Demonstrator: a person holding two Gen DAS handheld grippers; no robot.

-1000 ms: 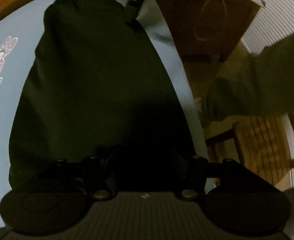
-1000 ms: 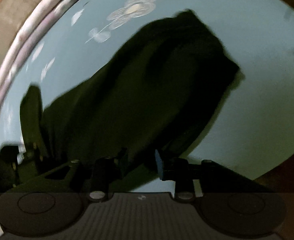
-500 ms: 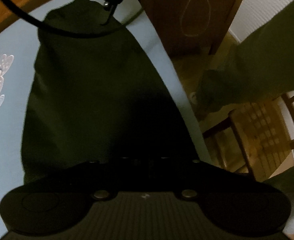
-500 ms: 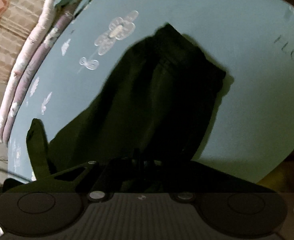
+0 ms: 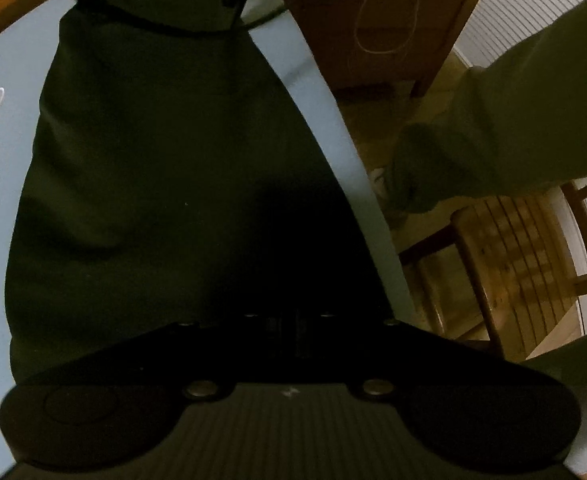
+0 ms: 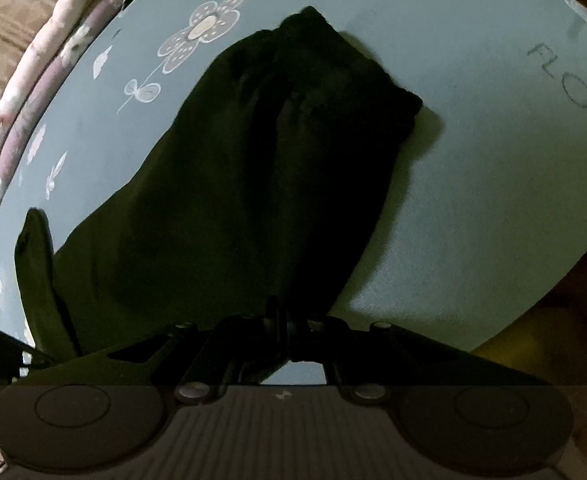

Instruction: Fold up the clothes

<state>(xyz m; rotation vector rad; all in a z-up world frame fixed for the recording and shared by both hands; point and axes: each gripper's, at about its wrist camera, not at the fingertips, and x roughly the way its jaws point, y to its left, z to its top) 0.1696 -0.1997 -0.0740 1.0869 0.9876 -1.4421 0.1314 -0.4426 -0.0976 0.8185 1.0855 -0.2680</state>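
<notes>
Dark garment (image 6: 253, 184) on blue table (image 6: 473, 208)

One piece of writing on the tablecloth

In your right wrist view, look to the far right of the pale blue flower-printed tablecloth (image 6: 473, 184): dark hand-drawn capitals (image 6: 569, 92) read "FLOW", running down toward the picture's edge, where the word is cut off. Your left wrist view gives you nothing readable, and the small pale mark on each gripper body is too small to make out.
</notes>
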